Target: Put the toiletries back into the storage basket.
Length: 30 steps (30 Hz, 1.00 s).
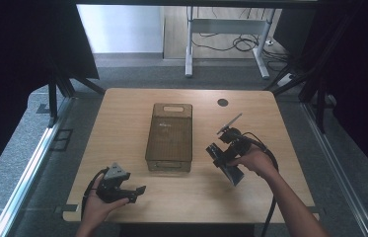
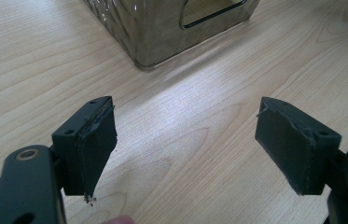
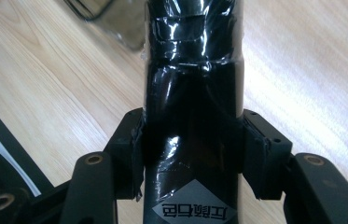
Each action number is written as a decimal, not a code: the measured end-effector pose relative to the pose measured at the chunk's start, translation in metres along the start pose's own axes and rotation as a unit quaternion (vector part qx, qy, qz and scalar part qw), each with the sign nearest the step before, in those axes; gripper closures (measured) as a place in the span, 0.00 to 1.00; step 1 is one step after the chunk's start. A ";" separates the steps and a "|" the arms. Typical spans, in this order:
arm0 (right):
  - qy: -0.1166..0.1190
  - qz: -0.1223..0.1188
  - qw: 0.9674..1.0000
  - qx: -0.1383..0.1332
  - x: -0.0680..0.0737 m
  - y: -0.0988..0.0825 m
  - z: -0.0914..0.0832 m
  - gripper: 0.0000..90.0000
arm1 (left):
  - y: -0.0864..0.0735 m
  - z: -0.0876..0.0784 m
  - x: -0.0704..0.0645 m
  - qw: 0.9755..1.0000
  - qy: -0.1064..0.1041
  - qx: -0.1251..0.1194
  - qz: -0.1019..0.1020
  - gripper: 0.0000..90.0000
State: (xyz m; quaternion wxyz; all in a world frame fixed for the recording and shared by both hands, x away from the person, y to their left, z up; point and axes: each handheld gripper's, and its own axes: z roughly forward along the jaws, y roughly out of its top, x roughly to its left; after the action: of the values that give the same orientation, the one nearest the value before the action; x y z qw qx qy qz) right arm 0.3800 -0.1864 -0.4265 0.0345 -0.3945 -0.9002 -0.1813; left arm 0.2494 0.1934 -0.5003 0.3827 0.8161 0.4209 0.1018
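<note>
A translucent brown bin (image 1: 169,136) with a handle slot stands lengthwise in the middle of the wooden table (image 1: 122,118). My right gripper (image 1: 225,154) is to the right of it, lifted off the wood. Its jaws are shut on a glossy black wrapped package (image 3: 192,93) with a grey label; both pads (image 3: 136,154) press on the package's sides. A corner of the bin (image 3: 115,23) lies beyond the package. My left gripper (image 1: 137,194) rests near the front left edge, open with only bare wood between its fingertips (image 2: 185,144). The bin's near end (image 2: 162,28) is ahead of it.
A round dark cable hole (image 1: 222,102) sits in the table's far right part. Beyond the table stands a white desk frame (image 1: 189,44) with loose cables on the floor. Dark curtains hang on both sides.
</note>
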 end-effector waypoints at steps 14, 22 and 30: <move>0.024 -0.001 1.000 -0.020 0.008 0.021 -0.014 0.52 | 0.000 -0.001 0.001 1.000 0.000 0.000 0.000 0.23; 0.034 0.002 0.999 -0.027 0.010 0.032 -0.021 0.53 | 0.000 -0.001 0.002 1.000 0.000 0.000 0.000 0.23; 0.037 0.000 0.999 -0.029 0.013 0.039 -0.024 0.53 | 0.000 -0.002 0.002 1.000 -0.001 0.000 0.002 0.23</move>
State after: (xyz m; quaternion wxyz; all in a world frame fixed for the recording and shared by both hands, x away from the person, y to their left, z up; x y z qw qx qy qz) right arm 0.3978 -0.1618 -0.3894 0.0566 -0.3881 -0.8927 -0.2218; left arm 0.2499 0.1955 -0.4994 0.3828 0.8170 0.4190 0.1021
